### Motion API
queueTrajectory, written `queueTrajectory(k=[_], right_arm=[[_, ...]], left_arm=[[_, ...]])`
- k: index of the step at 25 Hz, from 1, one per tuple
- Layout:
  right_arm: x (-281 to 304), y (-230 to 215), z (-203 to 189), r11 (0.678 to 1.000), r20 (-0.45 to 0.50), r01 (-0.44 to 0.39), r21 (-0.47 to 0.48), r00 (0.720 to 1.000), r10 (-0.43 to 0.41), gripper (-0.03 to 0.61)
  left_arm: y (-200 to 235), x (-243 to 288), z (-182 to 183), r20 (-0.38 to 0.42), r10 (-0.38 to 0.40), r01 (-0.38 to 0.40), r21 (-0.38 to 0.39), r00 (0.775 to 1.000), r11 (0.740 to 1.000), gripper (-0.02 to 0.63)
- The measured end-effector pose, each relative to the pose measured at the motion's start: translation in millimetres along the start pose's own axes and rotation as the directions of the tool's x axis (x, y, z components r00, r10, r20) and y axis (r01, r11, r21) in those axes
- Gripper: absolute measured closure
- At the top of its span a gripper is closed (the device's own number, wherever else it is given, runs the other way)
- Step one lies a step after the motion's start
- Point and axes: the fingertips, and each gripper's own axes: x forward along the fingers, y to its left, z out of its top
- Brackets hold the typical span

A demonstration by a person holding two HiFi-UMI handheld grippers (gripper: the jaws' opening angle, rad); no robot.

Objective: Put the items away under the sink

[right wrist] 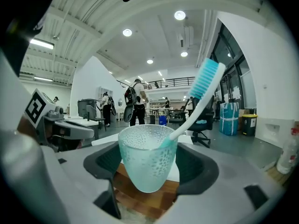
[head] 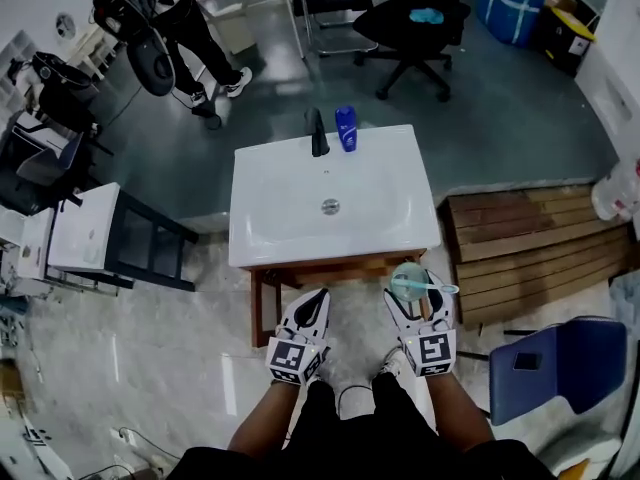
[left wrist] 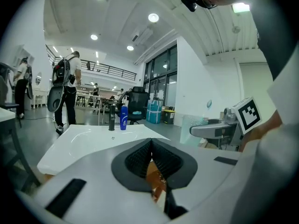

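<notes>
Right hand-held gripper (head: 412, 290) clamped on the frosted teal cup (right wrist: 148, 162) with a toothbrush (right wrist: 198, 97) leaning out, left hand-held gripper (head: 312, 303) pinched together and empty beside it — white sink (head: 280, 208) just ahead, blue bottle (head: 346, 128) at its far edge.

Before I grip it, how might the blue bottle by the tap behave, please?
The blue bottle stands tall and narrow on the sink rim, so a push would likely tip it. Its smooth-looking sides might slip between jaws.
</notes>
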Motion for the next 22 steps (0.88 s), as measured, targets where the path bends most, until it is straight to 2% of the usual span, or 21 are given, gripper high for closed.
queueTrajectory(k=[6, 9, 11, 16, 22], right_arm=[[27, 19, -30, 1.000, 0.008, 0.011, -0.029, 1.000, -0.011, 0.209], [41, 21, -52, 0.999, 0.021, 0.013, -0.043, 1.000, -0.012, 0.209], [47, 22, -70, 0.999, 0.023, 0.022, -0.046, 1.000, -0.021, 0.209], [63, 31, -123, 0.996, 0.025, 0.042, -0.081, 0.999, -0.040, 0.209], [89, 36, -192, 0.997, 0.028, 0.050, -0.063, 0.998, -0.048, 0.209]], left_arm=[[33, 13, -23, 0.039, -0.008, 0.008, 0.003, 0.999, 1.000, 0.595], [43, 30, -34, 0.077, -0.022, 0.017, 0.057, 0.997, 0.998, 0.595], [51, 41, -55, 0.084, -0.016, 0.010, 0.078, 0.996, 0.997, 0.595], [69, 54, -116, 0.102, -0.003, 0.003, -0.006, 0.995, 1.000, 0.595], [92, 76, -190, 0.109, 0.023, -0.023, -0.001, 0.994, 1.000, 0.595]])
